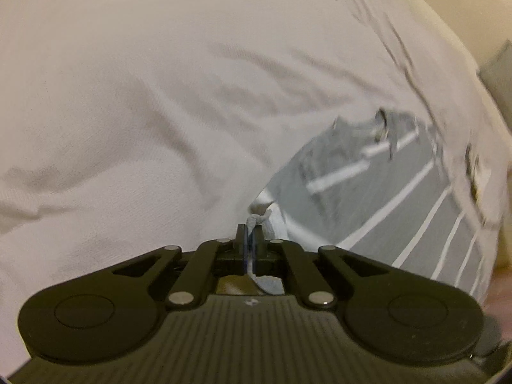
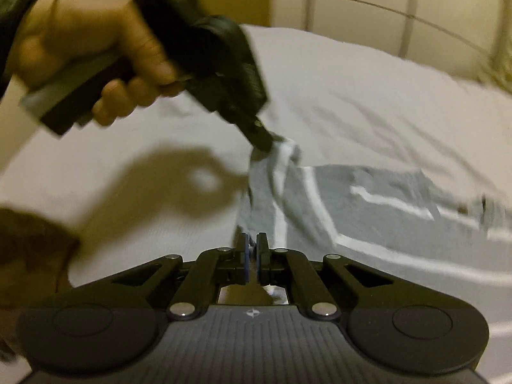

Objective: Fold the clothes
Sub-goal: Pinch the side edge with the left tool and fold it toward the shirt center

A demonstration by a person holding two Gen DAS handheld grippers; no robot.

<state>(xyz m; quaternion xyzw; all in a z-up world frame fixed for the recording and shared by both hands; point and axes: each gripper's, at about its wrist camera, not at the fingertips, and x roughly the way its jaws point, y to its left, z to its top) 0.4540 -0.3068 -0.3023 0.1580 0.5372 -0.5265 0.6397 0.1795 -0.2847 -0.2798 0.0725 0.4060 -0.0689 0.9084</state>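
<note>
A grey garment with white stripes lies on a white bed sheet. My left gripper is shut on a bunched corner of that grey striped garment, which stretches away to the right. From the right wrist view, the left gripper shows in a person's hand, lifting the garment's corner off the bed. My right gripper is shut on the garment's near edge, with cloth pinched between its blue pads.
The white sheet fills most of the left wrist view. A beige wall with pale vertical bars rises behind the bed. The hand's shadow falls on the sheet at left.
</note>
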